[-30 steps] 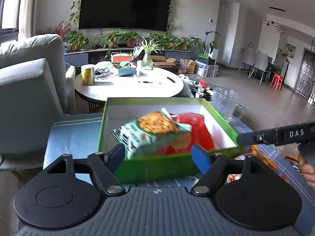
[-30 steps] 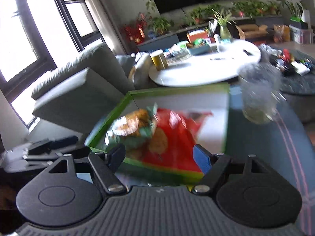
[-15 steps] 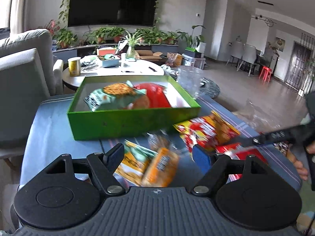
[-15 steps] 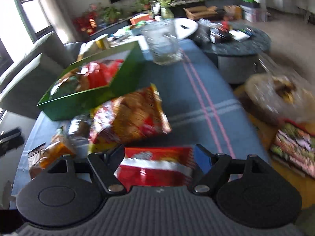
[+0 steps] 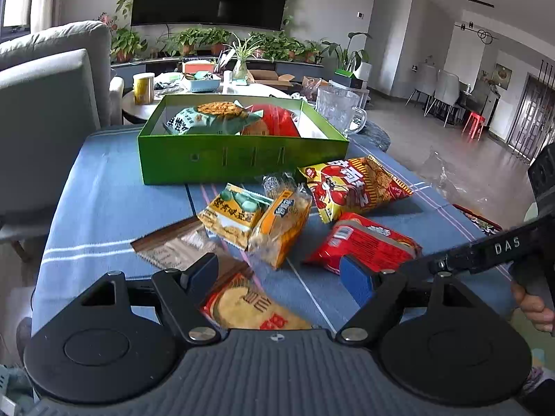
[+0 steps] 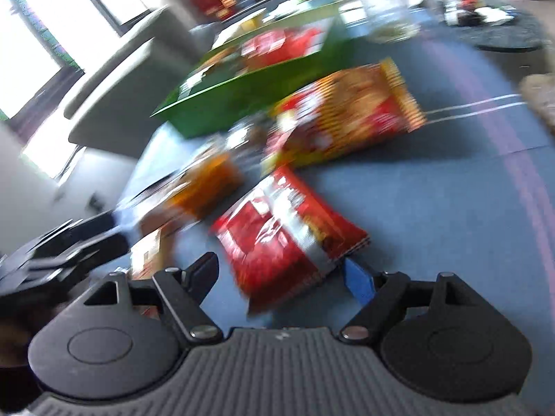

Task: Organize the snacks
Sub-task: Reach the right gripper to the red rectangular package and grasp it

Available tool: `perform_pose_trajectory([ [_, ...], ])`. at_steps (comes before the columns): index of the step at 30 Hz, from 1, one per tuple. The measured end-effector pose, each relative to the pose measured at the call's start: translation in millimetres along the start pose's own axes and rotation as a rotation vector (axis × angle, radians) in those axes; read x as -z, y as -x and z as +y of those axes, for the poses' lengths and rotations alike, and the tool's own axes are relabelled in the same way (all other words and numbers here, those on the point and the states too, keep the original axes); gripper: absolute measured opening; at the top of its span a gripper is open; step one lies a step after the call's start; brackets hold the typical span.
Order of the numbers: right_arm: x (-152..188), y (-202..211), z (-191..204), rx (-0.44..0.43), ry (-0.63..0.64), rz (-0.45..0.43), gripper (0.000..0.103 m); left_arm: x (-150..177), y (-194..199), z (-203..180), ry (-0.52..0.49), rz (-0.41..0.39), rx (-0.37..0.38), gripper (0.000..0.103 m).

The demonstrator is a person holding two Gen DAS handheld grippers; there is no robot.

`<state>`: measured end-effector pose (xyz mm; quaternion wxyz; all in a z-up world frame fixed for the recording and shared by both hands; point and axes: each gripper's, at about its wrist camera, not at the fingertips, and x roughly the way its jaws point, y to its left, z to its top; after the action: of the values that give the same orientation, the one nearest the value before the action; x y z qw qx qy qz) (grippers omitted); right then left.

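Observation:
A green box (image 5: 242,159) on the blue tablecloth holds a green-white cracker bag (image 5: 211,118) and a red bag (image 5: 277,121). Loose snacks lie in front: a red-yellow chip bag (image 5: 353,183), a small red bag (image 5: 364,246), two orange-yellow packs (image 5: 263,215), and a round-cracker pack (image 5: 249,308) under my left gripper (image 5: 279,274), which is open and empty. My right gripper (image 6: 281,272) is open and empty, just above the near end of the small red bag (image 6: 288,239); its view is blurred. The right gripper's arm (image 5: 485,253) shows at the right of the left wrist view.
A glass pitcher (image 5: 340,111) stands right of the box. A brown booklet (image 5: 180,246) lies under the packs. A grey sofa (image 5: 45,104) is on the left, and a round white table (image 5: 208,90) with clutter is behind the box.
Both grippers pulled back from the box toward the table's near side. The right gripper swung down over the small red bag. Both stay open.

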<state>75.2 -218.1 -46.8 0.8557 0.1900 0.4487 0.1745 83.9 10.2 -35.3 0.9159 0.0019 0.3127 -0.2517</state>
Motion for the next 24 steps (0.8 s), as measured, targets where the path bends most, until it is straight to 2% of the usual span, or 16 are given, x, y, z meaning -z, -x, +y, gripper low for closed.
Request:
perform_pose_trajectory([
  [4, -13, 2, 0, 0.061, 0.003, -0.059, 0.078, 3, -4, -7, 0.017, 0.015, 0.049, 0.075],
  [7, -24, -1, -7, 0.075, -0.006, -0.088, 0.078, 3, -12, -19, 0.012, 0.039, 0.104, 0.075],
  [11, -31, -17, -12, 0.077, 0.001, -0.042, 0.078, 1, -35, -35, 0.013, 0.112, 0.161, 0.075],
  [14, -26, -21, -16, 0.045, -0.025, 0.001, 0.078, 2, -50, -44, 0.017, 0.154, 0.182, 0.074],
  [17, -24, -18, -18, 0.042, -0.035, -0.007, 0.071, 0, -60, -48, 0.035, 0.177, 0.209, 0.074],
  [20, -21, -15, -15, 0.02, -0.051, 0.011, 0.065, 0, -65, -49, 0.041, 0.176, 0.206, 0.074],
  [24, -9, -12, -1, -0.009, -0.022, 0.029, 0.063, 6, -71, -43, 0.048, 0.213, 0.182, 0.074],
])
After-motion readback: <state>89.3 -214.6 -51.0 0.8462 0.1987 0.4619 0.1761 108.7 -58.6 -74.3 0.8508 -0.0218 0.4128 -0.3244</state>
